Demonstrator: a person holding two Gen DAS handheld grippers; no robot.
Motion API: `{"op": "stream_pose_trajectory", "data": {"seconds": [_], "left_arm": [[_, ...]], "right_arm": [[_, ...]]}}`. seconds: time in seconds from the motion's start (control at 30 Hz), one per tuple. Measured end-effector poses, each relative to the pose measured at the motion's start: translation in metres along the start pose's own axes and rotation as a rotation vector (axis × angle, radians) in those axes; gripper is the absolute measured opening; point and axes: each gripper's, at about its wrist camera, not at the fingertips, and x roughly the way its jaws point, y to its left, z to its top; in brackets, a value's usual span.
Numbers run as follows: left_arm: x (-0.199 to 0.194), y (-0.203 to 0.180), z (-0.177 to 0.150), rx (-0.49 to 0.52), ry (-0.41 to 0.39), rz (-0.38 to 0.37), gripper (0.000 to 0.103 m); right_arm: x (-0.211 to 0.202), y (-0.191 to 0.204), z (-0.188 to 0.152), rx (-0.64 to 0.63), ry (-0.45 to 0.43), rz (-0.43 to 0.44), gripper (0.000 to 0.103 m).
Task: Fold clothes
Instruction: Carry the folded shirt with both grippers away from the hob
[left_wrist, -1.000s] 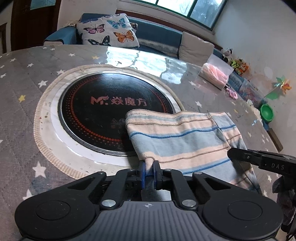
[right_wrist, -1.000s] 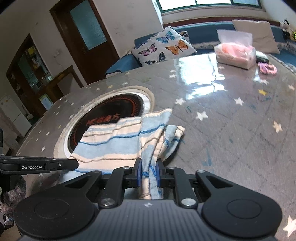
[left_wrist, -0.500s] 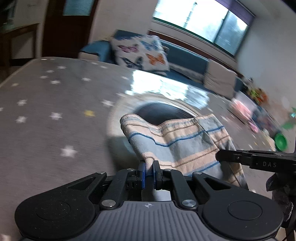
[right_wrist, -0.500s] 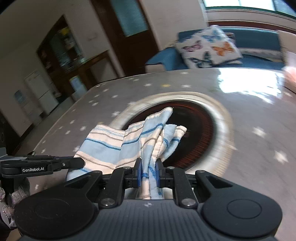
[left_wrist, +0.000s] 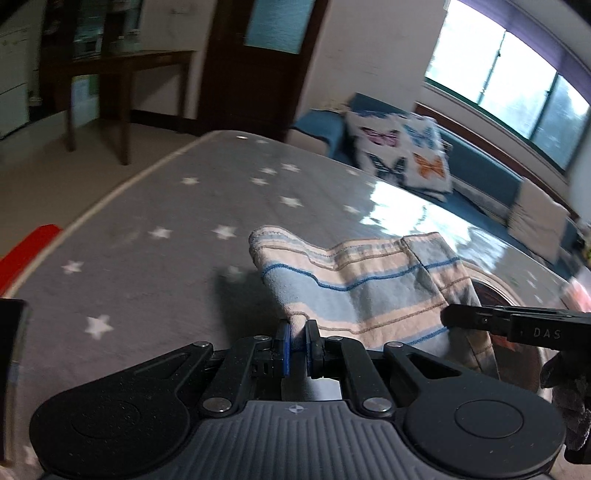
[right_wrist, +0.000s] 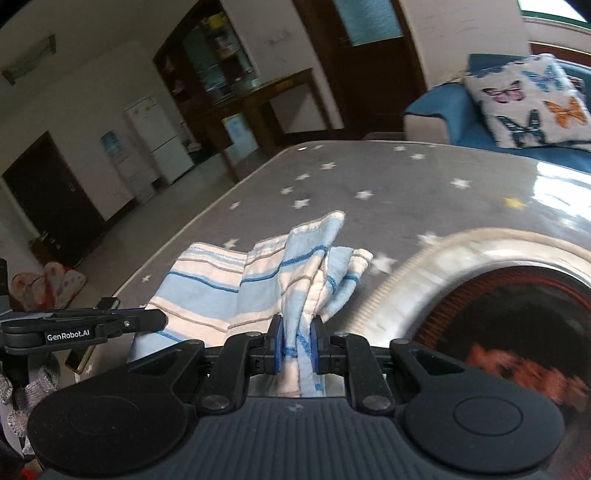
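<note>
Both tongs have swung the striped garment (left_wrist: 364, 286) sideways since a second ago, off the dark round hotplate (right_wrist: 517, 314) and over the grey star-printed tabletop (left_wrist: 155, 206), so the fold looks mid-carry toward a clear patch. The left tongs (left_wrist: 296, 345) are pressed together on one near corner and the right tongs (right_wrist: 295, 345) pinch a bunched corner, the cloth strung between them and draping forward onto the tabletop. It is soft knit in pale blue and cream bands with thin dark-blue lines, already doubled over, smooth on the left and crumpled into folds by the right tongs.
</note>
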Motion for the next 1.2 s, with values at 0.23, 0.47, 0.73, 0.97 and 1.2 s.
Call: {"op": "stream_pose_trajectory", "data": {"seconds": [0.23, 0.47, 0.73, 0.97, 1.2], "left_arm": [[0.015, 0.024, 0.002, -0.024, 0.034, 0.072, 0.012], [0.011, 0.031, 0.008, -0.018, 0.009, 0.117, 0.014], [0.031, 0.018, 0.024, 0.020, -0.002, 0.083, 0.014], [0.046, 0.001, 0.033, 0.057, 0.016, 0.034, 0.014], [0.073, -0.028, 0.047, 0.095, 0.031, -0.054, 0.014]], "right_arm": [[0.045, 0.008, 0.012, -0.008, 0.029, 0.032, 0.017], [0.038, 0.009, 0.016, -0.075, -0.005, -0.057, 0.019], [0.055, 0.024, 0.027, -0.122, 0.005, -0.010, 0.019], [0.080, 0.004, 0.017, -0.059, 0.066, -0.021, 0.018], [0.062, 0.013, 0.018, -0.100, 0.065, 0.002, 0.018]]}}
